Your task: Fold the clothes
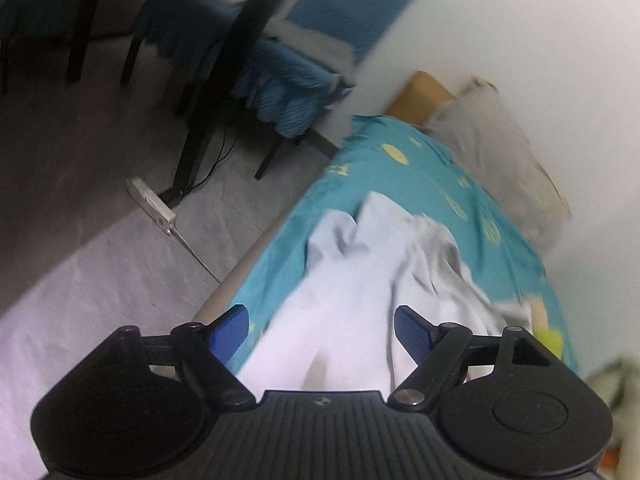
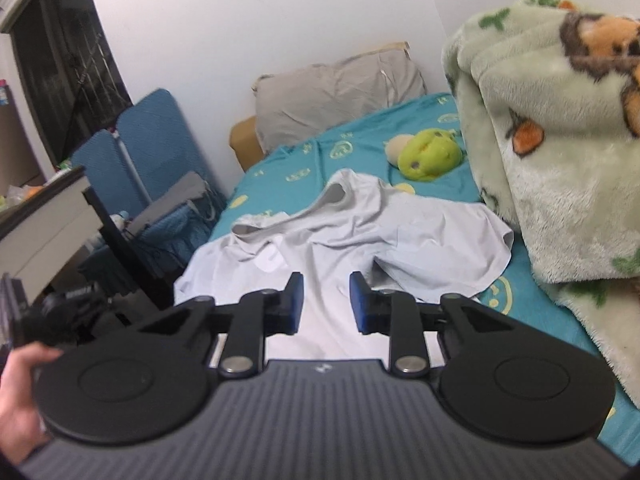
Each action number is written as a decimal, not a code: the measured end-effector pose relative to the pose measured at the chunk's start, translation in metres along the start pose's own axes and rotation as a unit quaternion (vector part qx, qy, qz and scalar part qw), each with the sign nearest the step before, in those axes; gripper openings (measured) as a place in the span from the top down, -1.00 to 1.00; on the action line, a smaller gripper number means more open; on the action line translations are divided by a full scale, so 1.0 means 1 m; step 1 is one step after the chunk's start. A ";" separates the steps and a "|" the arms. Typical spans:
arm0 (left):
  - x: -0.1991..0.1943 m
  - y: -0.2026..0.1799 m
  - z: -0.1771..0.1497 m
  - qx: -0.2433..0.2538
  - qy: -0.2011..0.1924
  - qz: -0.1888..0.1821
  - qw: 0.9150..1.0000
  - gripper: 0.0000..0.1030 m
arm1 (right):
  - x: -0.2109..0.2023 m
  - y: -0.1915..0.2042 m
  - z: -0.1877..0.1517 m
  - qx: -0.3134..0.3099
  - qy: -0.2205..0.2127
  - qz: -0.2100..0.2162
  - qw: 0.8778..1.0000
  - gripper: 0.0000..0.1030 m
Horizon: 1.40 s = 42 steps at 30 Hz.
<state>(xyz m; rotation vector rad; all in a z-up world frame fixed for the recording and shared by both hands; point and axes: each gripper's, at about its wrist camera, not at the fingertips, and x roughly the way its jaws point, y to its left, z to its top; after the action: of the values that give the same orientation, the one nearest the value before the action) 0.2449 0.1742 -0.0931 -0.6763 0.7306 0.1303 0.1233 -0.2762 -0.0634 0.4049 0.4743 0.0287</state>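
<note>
White T-shirt [image 2: 340, 236] crumpled on bed [image 2: 360, 148]; left tongs [image 1: 320, 334] and right tongs [image 2: 326, 300] both released above near hem; grasp hem corners well apart.

Right wrist view, contents:
- Bed with teal sheet printed in yellow motifs [image 2: 360, 148].
- Pale grey-white T-shirt [image 2: 360, 220], crumpled, spread across the sheet's near half, its left part reaching the bed's left edge.
- Right gripper [image 2: 326, 302], black with blue pads, jaws narrowly apart above the shirt's near part; grip on cloth not discernible.
- Grey pillow [image 2: 340, 88] at the head end.
- Green plush toy [image 2: 430, 154] beyond the shirt.
- Pale green fleece blanket with bear print [image 2: 560, 140], heaped along the right edge.
- A hand [image 2: 20, 396], lower left corner.
</note>
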 end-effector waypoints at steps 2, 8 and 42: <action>0.024 -0.002 0.015 -0.008 -0.006 0.000 1.000 -0.44 | 0.012 0.000 -0.001 -0.004 0.005 -0.004 1.000 0.45; 0.109 -0.024 0.041 0.012 -0.018 0.014 1.000 -0.42 | 0.050 -0.001 -0.004 -0.023 0.024 -0.025 0.999 0.45; 0.113 -0.147 -0.065 0.359 -0.019 -0.147 0.922 -0.10 | 0.085 -0.034 -0.014 0.069 0.084 -0.027 0.994 0.43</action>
<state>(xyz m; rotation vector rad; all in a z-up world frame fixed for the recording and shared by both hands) 0.3410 0.0060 -0.1254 -0.0702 0.5740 -0.3891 0.1910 -0.2919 -0.1247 0.5281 0.6550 -0.0240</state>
